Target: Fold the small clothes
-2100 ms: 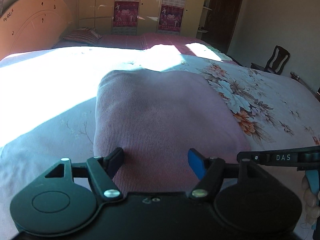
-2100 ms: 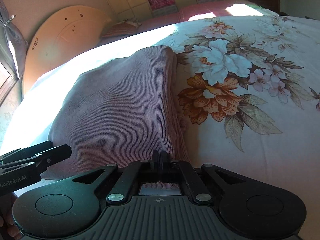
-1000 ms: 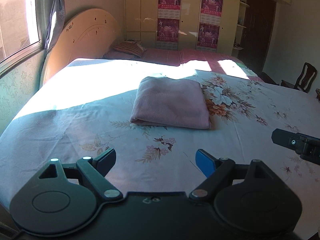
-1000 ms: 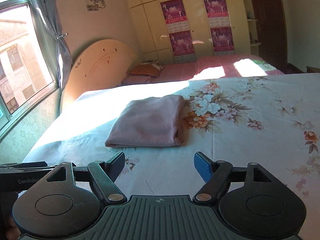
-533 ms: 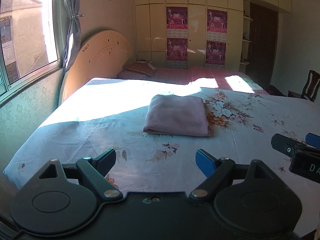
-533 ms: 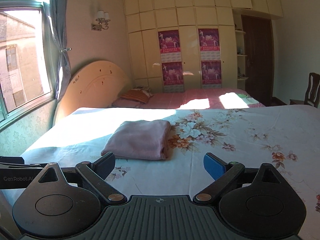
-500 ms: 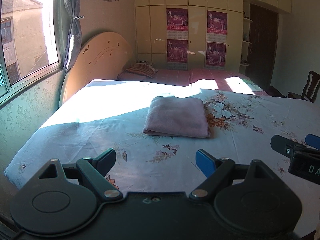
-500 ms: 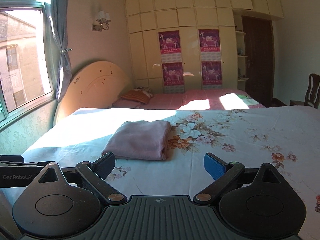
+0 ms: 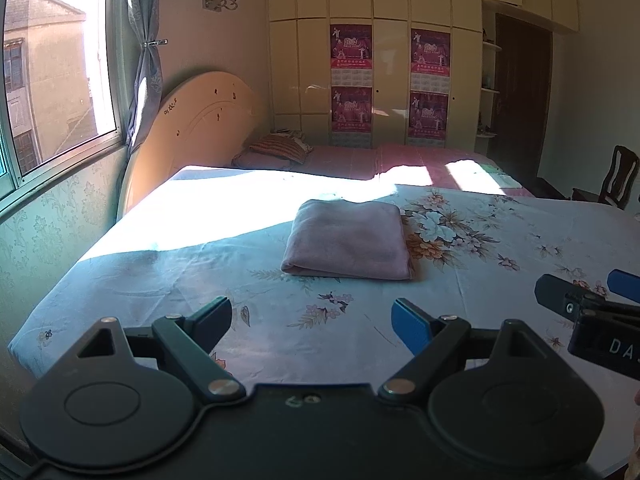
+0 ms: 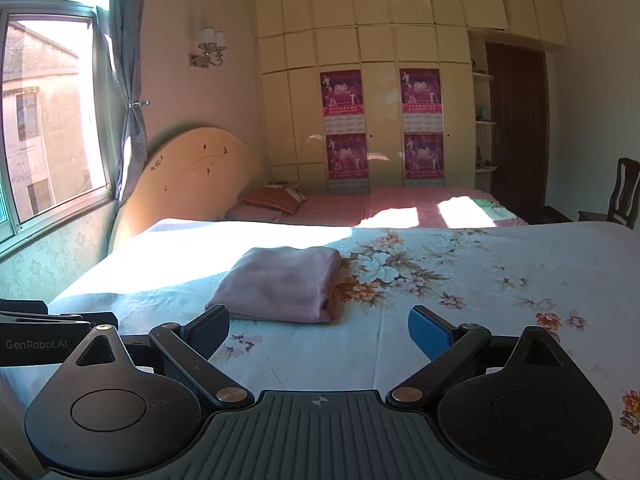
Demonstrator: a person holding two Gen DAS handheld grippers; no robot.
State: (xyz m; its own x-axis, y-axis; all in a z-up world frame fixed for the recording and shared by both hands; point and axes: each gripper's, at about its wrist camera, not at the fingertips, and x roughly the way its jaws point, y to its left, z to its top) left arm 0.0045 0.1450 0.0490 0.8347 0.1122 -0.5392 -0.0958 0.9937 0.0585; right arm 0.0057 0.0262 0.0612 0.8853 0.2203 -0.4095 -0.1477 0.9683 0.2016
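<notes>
Evidently folding is complete, so the sound course is to keep both tongs clear and leave the bundle undisturbed. Left tongs (image 9: 312, 318) stand wide apart, empty; right tongs (image 10: 320, 330) have just been opening, nothing between them. Pink garment (image 9: 347, 240) lies mid-bed (image 9: 160, 264), a compact, even-edged rectangle.
</notes>
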